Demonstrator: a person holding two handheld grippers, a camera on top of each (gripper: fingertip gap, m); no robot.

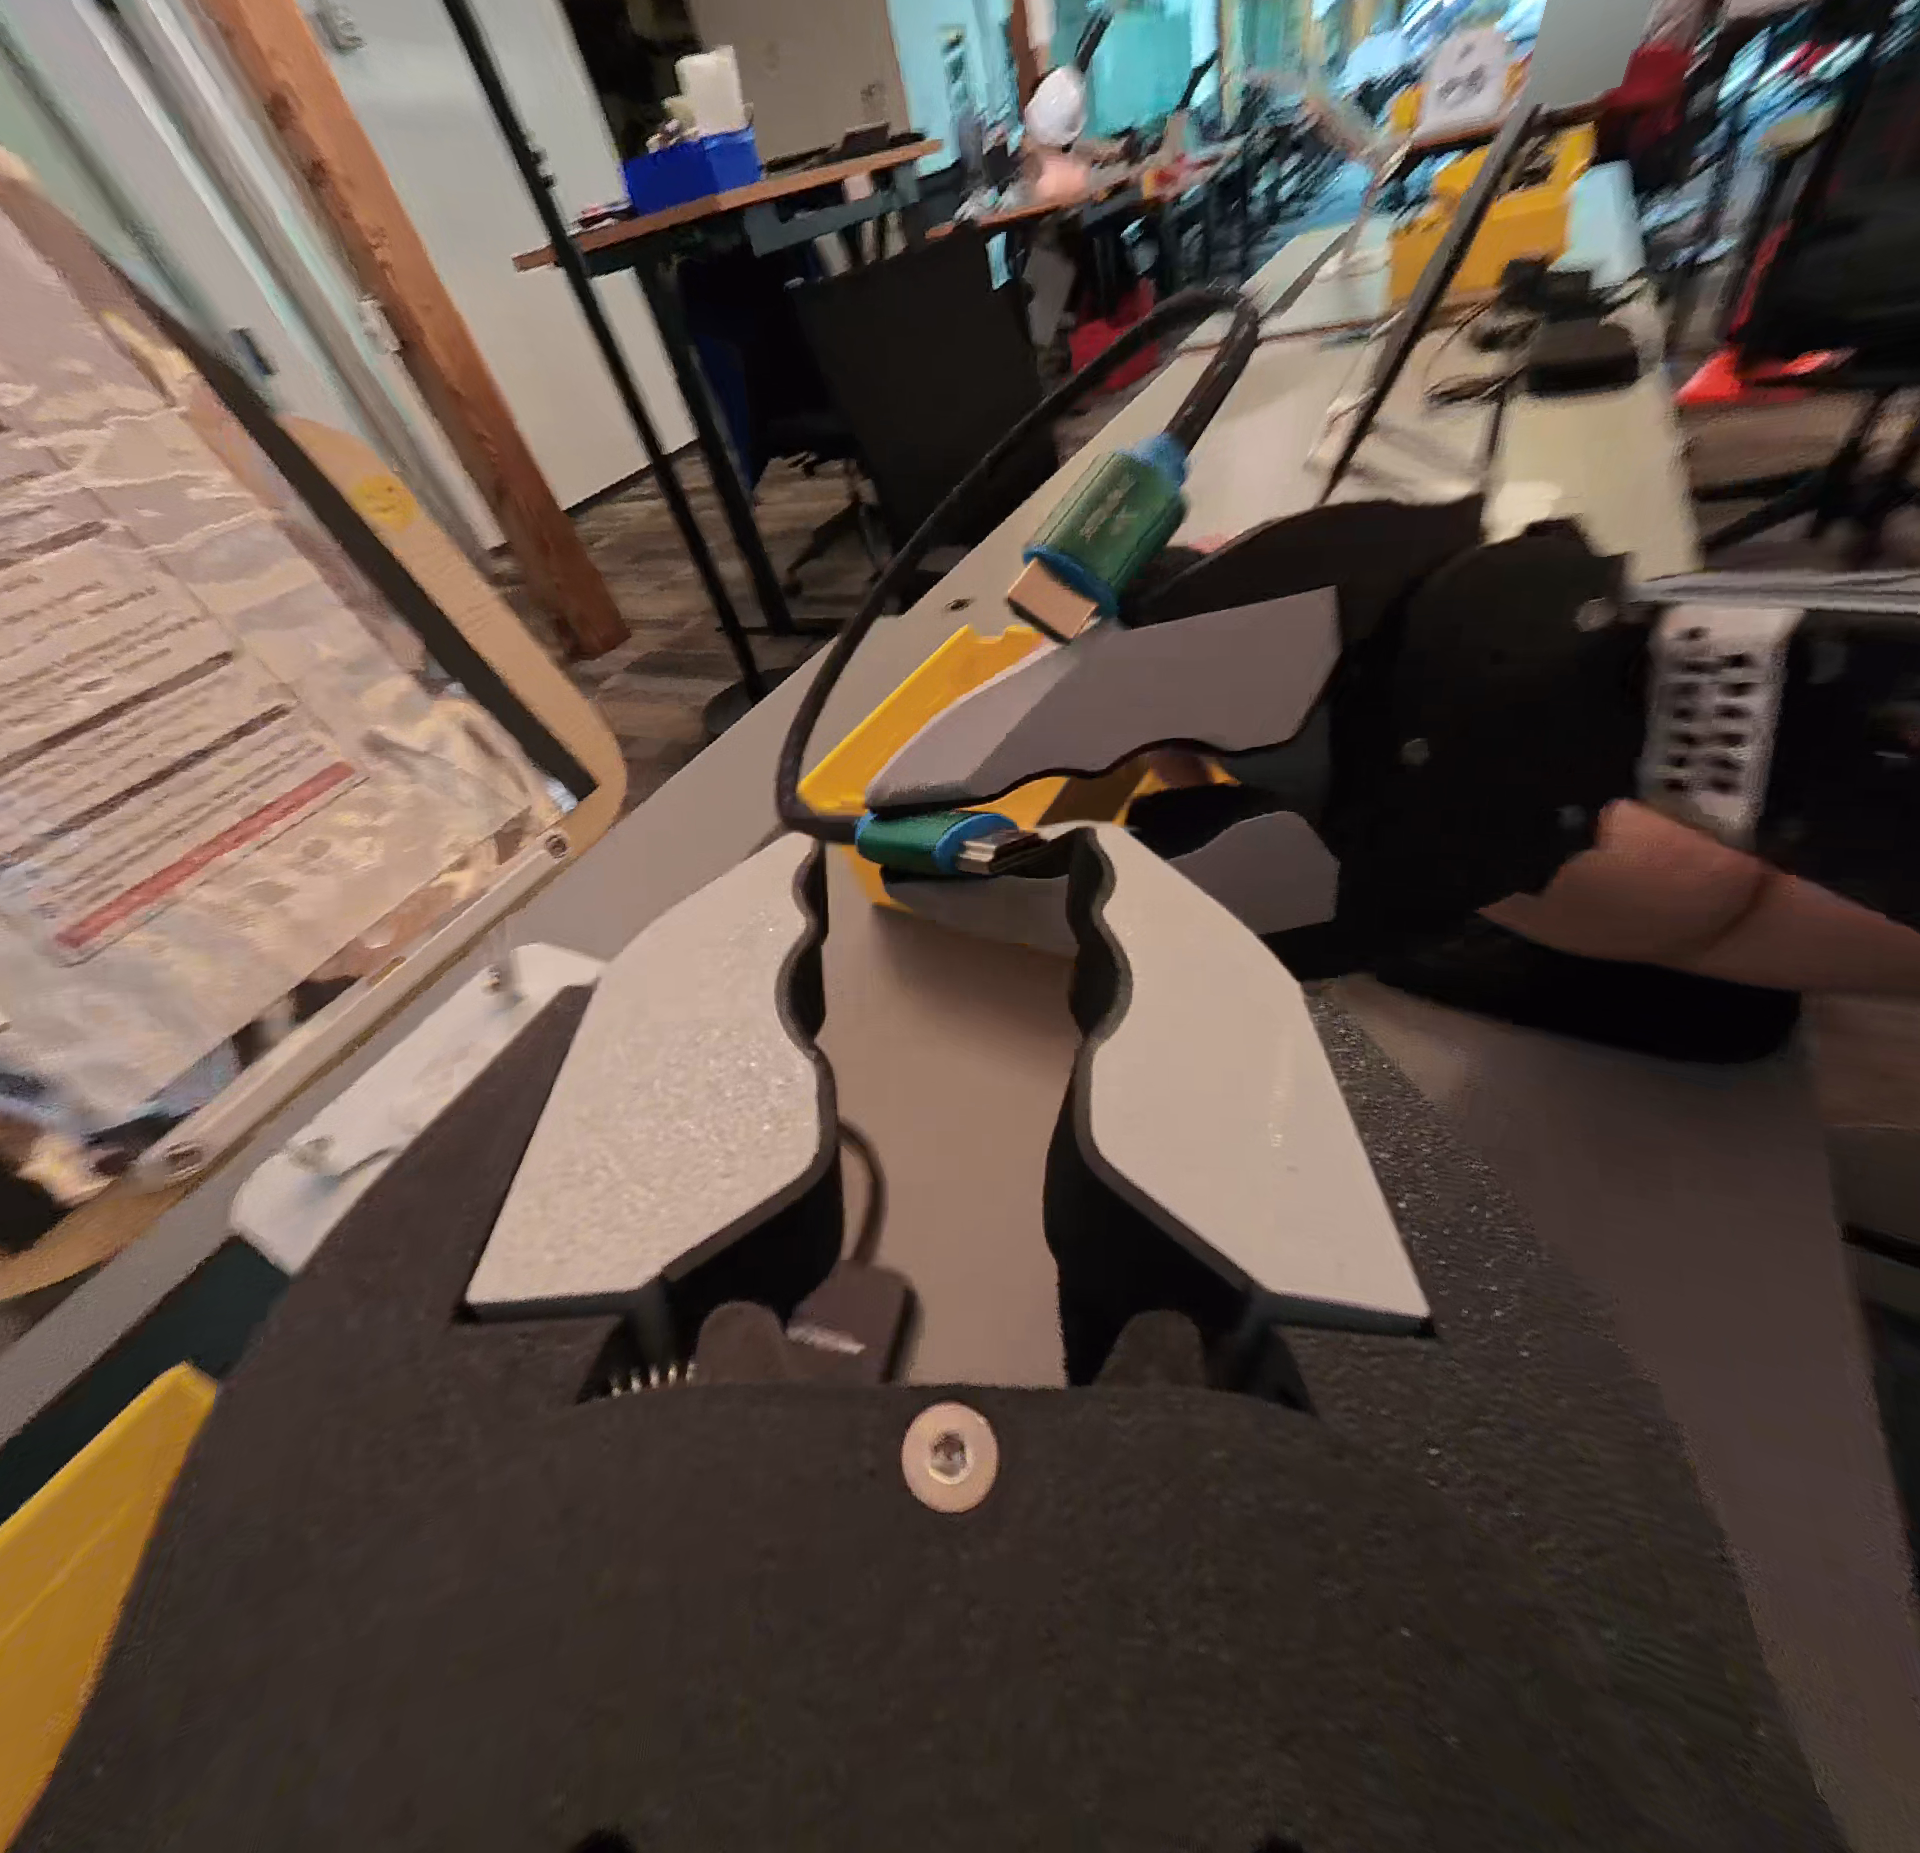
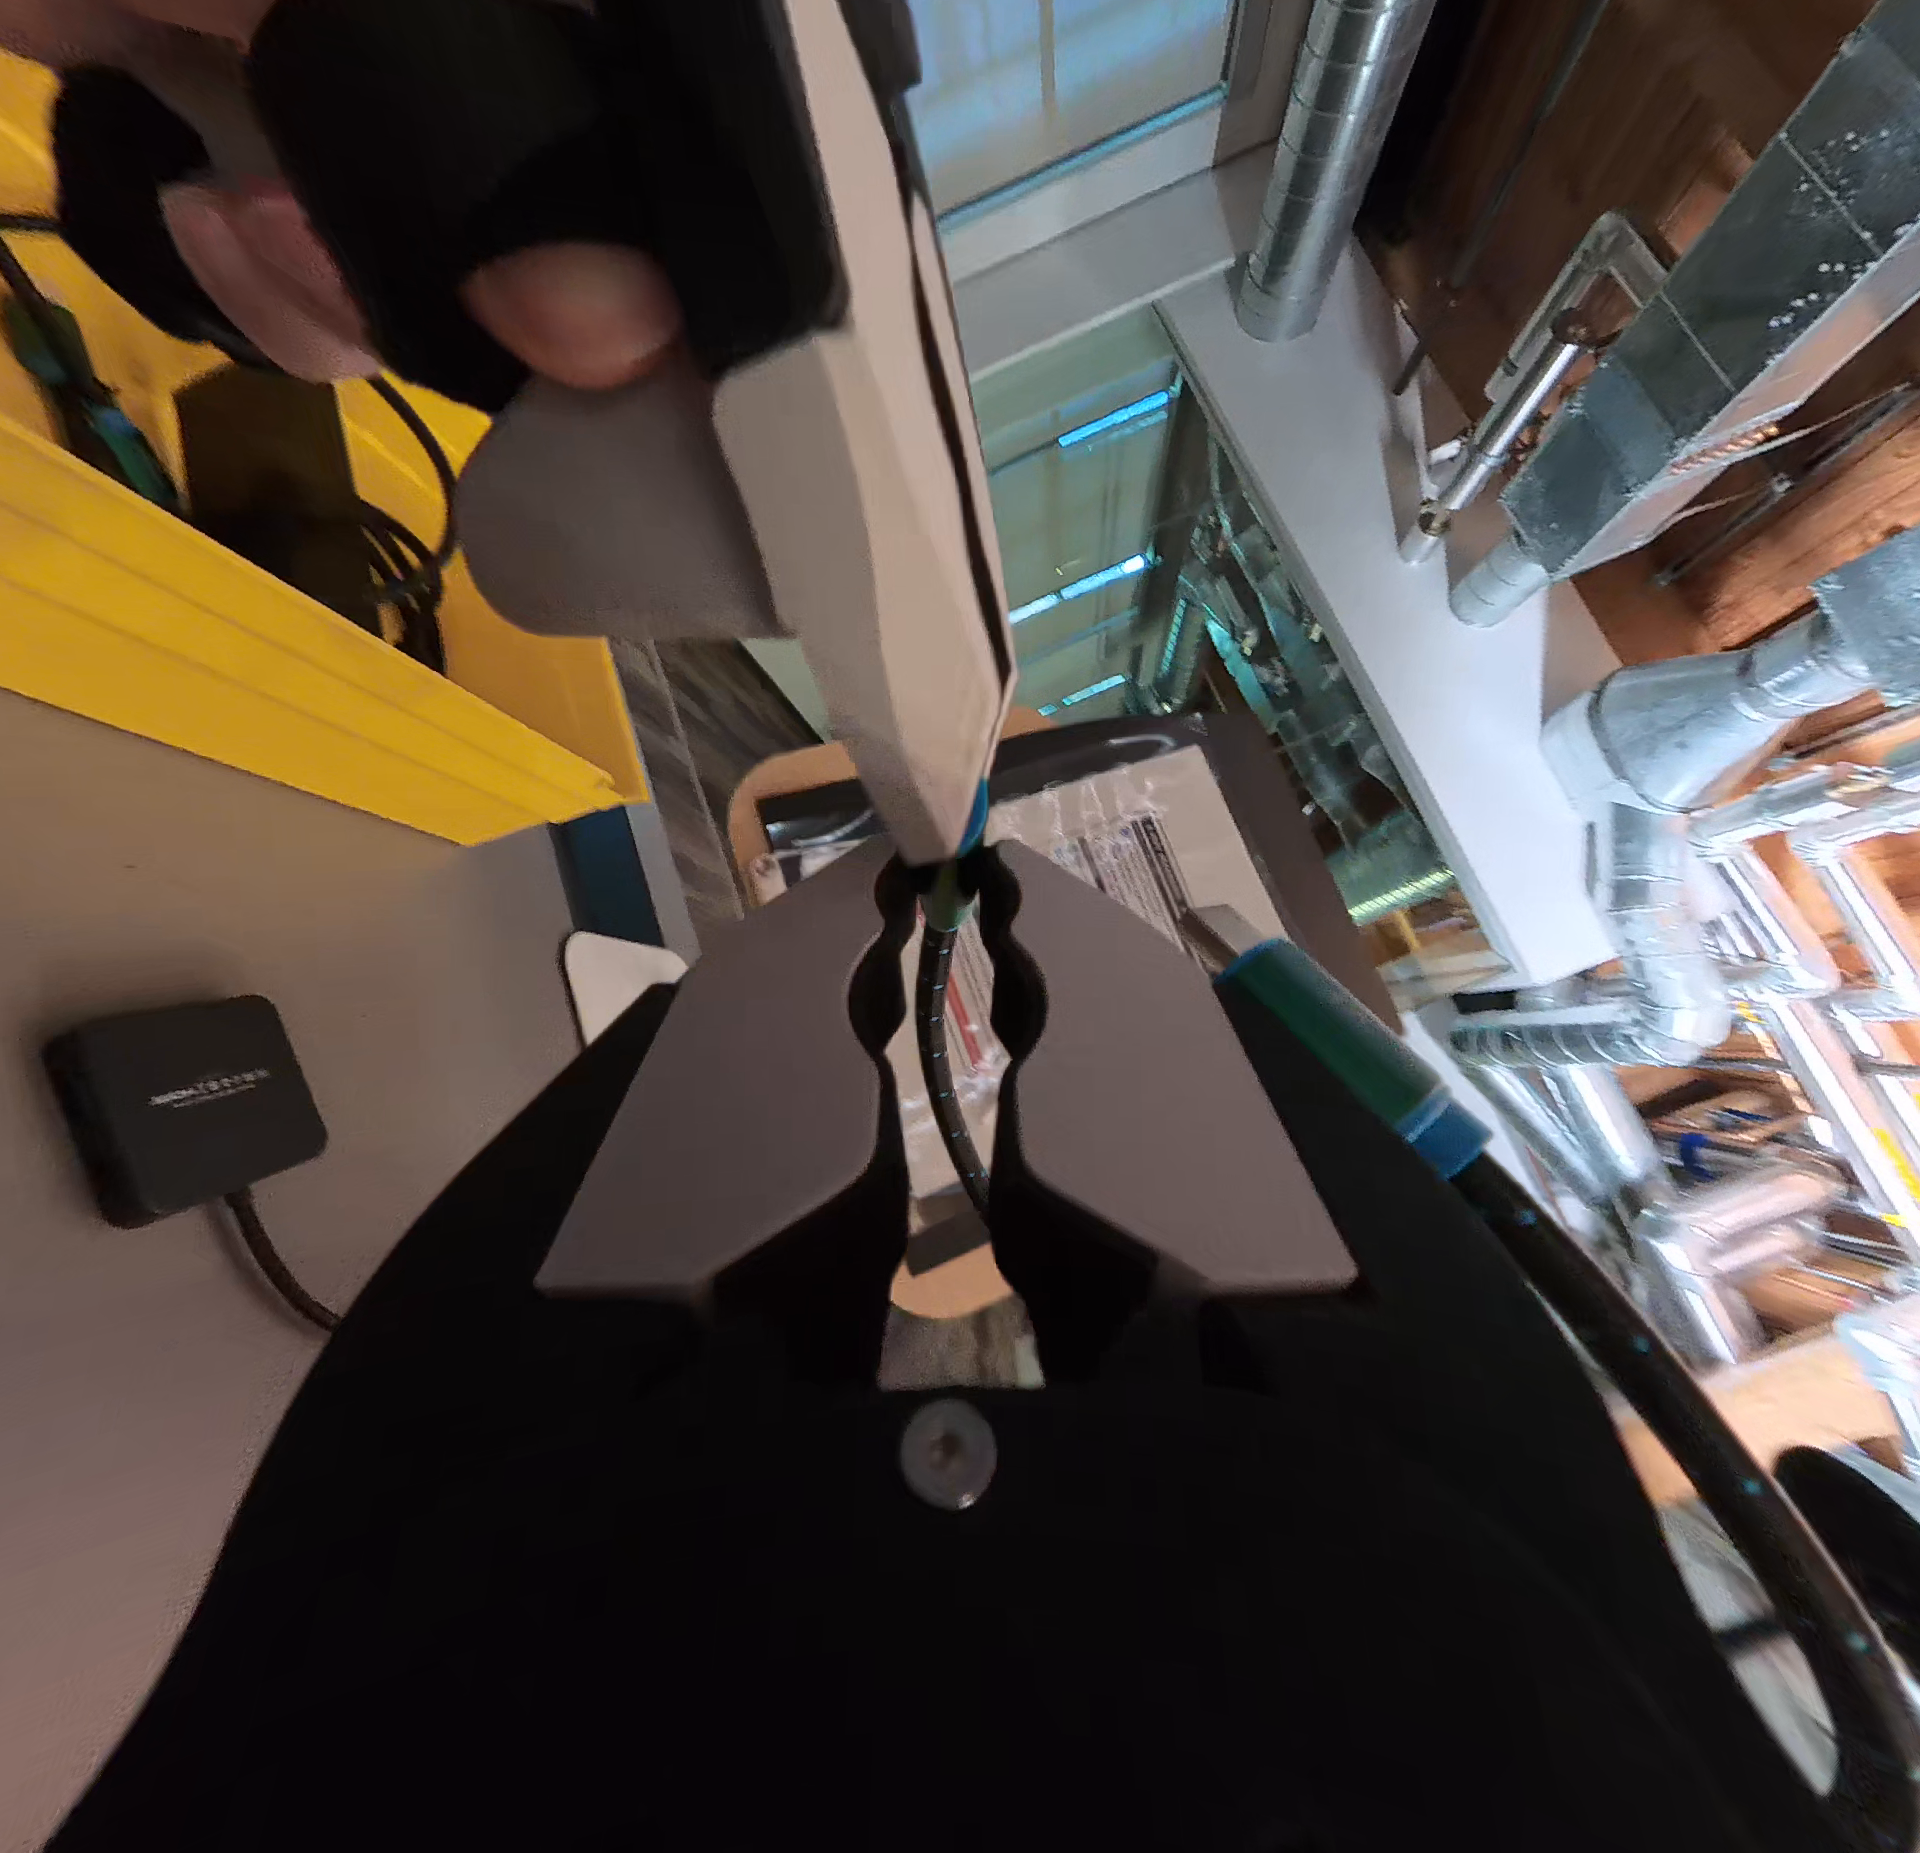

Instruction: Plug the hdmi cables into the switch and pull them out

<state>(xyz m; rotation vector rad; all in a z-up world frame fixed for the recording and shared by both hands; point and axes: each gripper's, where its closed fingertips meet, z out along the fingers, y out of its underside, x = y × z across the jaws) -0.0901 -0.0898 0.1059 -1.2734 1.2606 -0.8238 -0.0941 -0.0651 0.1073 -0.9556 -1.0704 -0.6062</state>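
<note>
hdmi cable (image 2: pixel 938 1055) hung in the air over the counter (image 2: pixel 312 868), one green plug (image 1: pixel 940 839) pinched in the right tongs (image 1: pixel 883 829), which were closed tight on it. the other plug (image 1: pixel 1107 520) dangled free above. the left tongs (image 1: pixel 948 868) stood wide apart with nothing held, their tips just at the pinched plug. the switch (image 2: pixel 182 1107) lay flat on the counter, well apart from both, beside the yellow bin (image 2: pixel 260 640).

risks, as i judged them: the plug looked caught near its collar rather than square on its body, so it could twist or slip during a handover to the left tongs. the loose loop could snag a finger or drag the light switch. the free plug might swing into the way.

writing: the switch carried a line of pale print on top, and the plug shells bore small markings. a laminated sheet (image 1: pixel 156 712) of text stood at the left, too blurred to read.
</note>
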